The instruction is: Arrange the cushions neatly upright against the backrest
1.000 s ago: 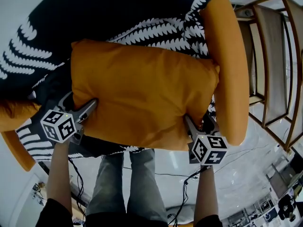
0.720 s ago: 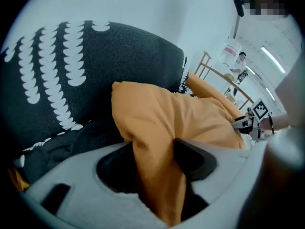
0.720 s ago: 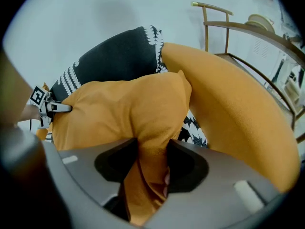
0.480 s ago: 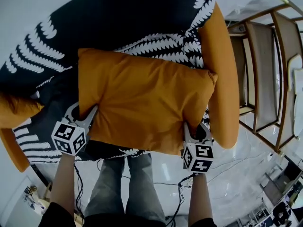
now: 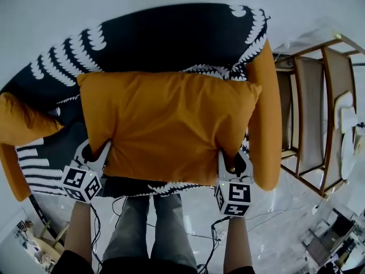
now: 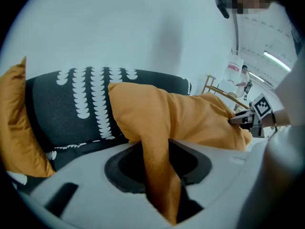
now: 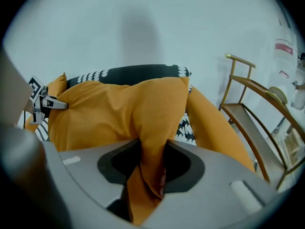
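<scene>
**Helper:** What have you got hold of?

**Me:** The cushion (image 5: 171,124). My left tongs (image 5: 96,150) and right tongs (image 5: 231,163) have just been closing. Each is now clamped on a pinch of fabric at one of its two near corners. The cushion is over the seat (image 5: 43,167), in front of the backrest (image 5: 171,33). As far as I can judge, it is not leaning on the backrest yet.

**Helper:** Which way does it lie?

**Me:** Its long axis runs side to side, along the backrest. The broad face is turned up toward me. The far long edge points at the backrest and the near long edge spans between my tongs. I'd call it tipped over rather than standing.

**Helper:** How do you set it down well?

**Me:** I'd keep both corners level so it doesn't twist. Then I'd raise the held edge so the free edge swings down to the seat at the foot of the backrest, and lean the face back against it. I only have fabric, not stuffing, so a quick pull could slip a corner out. I'd go slow and even. I'd also place it between the second cushion (image 5: 23,121) at the left end and the orange arm (image 5: 267,124) on the right, crowding neither. I'd let go only once it stands by itself.
</scene>
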